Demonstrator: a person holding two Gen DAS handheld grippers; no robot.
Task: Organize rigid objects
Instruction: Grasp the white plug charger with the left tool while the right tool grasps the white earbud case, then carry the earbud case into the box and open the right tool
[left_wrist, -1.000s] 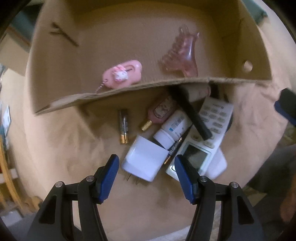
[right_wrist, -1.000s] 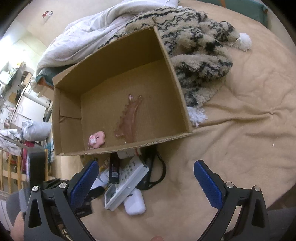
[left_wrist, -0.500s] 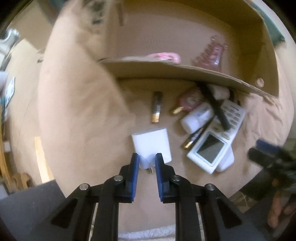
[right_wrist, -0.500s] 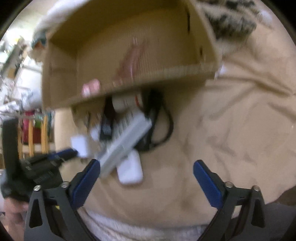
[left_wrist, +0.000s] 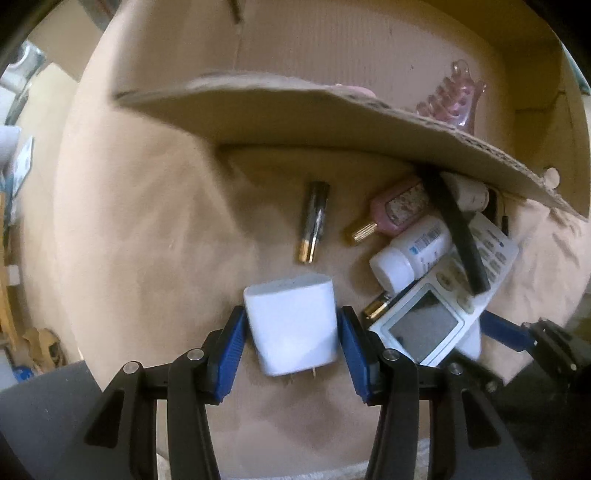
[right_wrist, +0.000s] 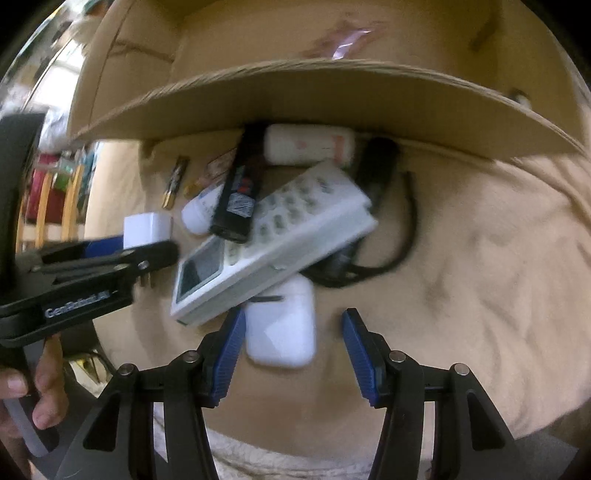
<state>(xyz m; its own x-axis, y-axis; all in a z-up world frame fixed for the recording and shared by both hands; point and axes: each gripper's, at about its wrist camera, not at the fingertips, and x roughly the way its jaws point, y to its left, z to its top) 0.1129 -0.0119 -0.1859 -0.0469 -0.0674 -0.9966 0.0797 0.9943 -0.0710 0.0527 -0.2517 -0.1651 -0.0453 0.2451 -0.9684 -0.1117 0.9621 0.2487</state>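
Left wrist view: my left gripper (left_wrist: 291, 334) points down at a tan sheet (left_wrist: 147, 221); its jaws are opening, straddling a white charger block (left_wrist: 291, 325) with no clear pinch. Past it lie a battery (left_wrist: 314, 221), a white bottle (left_wrist: 410, 254) and a remote (left_wrist: 443, 314) beside the cardboard box (left_wrist: 314, 110).

Right wrist view: my right gripper (right_wrist: 291, 343) is closing around a white earbud case (right_wrist: 280, 325); the right pad is still clear of it. The remote (right_wrist: 273, 236) overlaps the case's far end.
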